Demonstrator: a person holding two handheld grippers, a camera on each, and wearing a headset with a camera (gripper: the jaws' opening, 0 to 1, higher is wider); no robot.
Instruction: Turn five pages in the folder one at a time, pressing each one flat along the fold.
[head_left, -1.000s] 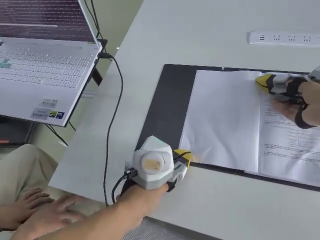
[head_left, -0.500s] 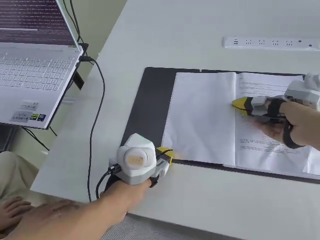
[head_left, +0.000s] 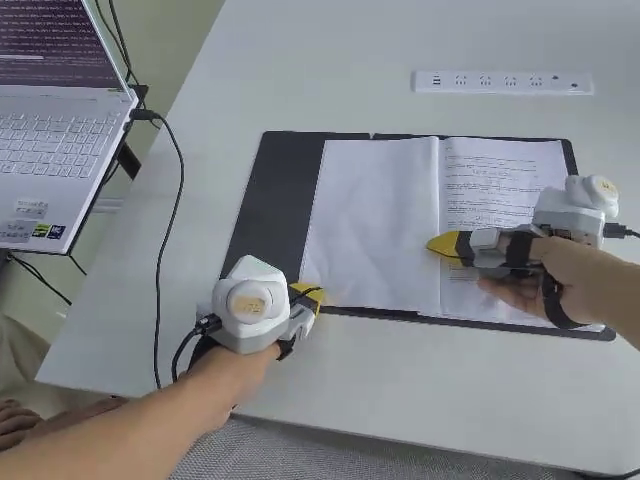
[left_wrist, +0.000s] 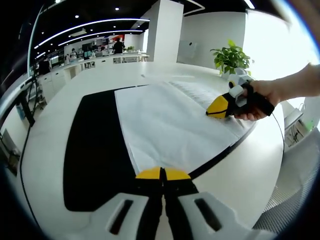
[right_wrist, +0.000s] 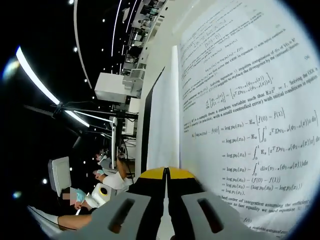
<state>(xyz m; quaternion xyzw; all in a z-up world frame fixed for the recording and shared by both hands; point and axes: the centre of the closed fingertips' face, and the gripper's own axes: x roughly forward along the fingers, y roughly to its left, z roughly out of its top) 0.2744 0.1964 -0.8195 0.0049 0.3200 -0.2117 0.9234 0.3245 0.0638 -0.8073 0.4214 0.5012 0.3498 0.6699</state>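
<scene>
Plainly, left gripper (head_left: 308, 295) and right gripper (head_left: 437, 243) hold fingers closed, empty; the right touches the page (right_wrist: 250, 125) reading "log p0(x0)".

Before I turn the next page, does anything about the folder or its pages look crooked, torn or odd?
Nothing stands out. The folder lies open on the table, both pages flat and untorn. The right gripper, shut, sits at the fold; the left gripper, shut, rests at the folder's near edge.
</scene>
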